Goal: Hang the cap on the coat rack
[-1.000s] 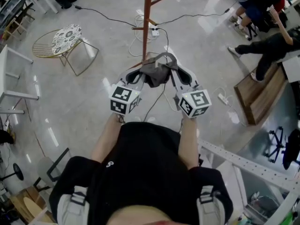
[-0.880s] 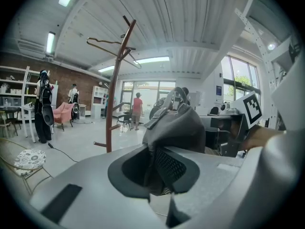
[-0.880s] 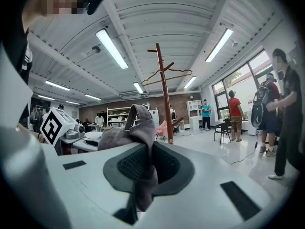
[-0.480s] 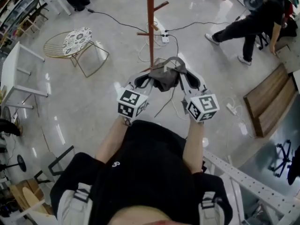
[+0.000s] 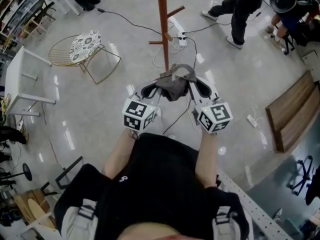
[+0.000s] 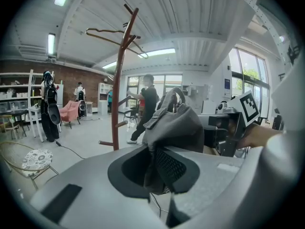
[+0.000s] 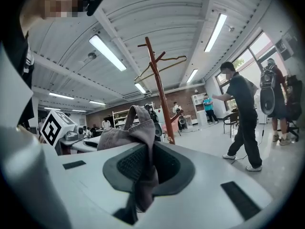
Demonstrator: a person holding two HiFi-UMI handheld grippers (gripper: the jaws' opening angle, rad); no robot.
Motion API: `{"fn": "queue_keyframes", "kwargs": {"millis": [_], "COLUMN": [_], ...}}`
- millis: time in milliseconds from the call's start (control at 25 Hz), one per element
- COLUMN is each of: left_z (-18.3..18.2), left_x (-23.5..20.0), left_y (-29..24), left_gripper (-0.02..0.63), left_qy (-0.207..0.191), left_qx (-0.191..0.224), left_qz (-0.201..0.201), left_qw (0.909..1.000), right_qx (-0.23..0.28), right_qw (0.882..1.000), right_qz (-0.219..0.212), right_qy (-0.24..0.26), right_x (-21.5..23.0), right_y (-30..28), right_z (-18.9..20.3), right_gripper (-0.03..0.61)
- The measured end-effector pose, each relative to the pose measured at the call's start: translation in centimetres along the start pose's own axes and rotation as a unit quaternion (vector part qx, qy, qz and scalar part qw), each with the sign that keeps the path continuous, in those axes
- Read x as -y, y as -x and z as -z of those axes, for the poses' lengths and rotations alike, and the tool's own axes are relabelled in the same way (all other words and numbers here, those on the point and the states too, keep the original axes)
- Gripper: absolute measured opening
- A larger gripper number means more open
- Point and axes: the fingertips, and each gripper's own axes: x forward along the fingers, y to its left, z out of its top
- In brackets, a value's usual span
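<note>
A grey cap hangs bunched between my two grippers, held out in front of the person's chest above the floor. My left gripper is shut on the cap's left edge, and fabric is pinched between its jaws. My right gripper is shut on the right edge, with cloth drooping from its jaws. The brown wooden coat rack stands just beyond the cap. Its pole and pegs rise ahead in the left gripper view and in the right gripper view.
A wire chair with a patterned cushion stands to the left of the rack. Cables and a power strip lie at the rack's foot. A person walks behind it to the right. A wooden board lies at the right, a white table at the left.
The rack has come slightly nearer and more central in the head view. The person at the right has stood up and walked left behind the rack. Both grippers still hold the cap.
</note>
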Motion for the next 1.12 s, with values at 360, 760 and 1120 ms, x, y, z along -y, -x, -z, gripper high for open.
{"fn": "queue_keyframes", "kwargs": {"millis": [360,760,1120], "left_z": [-0.8,-1.4,0.3], "left_x": [-8.4,-14.7,-15.8], "left_y": [-4.0,-9.1,-12.5], "left_gripper": [0.029,0.029,0.030], "left_qy": [0.024,0.031,0.040], "left_qx": [-0.023,-0.033,-0.062], "left_qz": [-0.002,0.051,0.076], "left_qw": [0.9995,0.9977,0.9944], "right_qx": [-0.025,-0.063,-0.105], "right_qw": [0.999,0.997,0.992], "right_qz": [-0.007,0.037,0.060], "right_qy": [-0.022,-0.015,-0.034], "right_x": [2.2,5.2,7.8], "right_y": [-9.5,-16.1,-17.6], "right_z": [0.5,1.0,3.5], "right_gripper": [0.024,0.025,0.026]}}
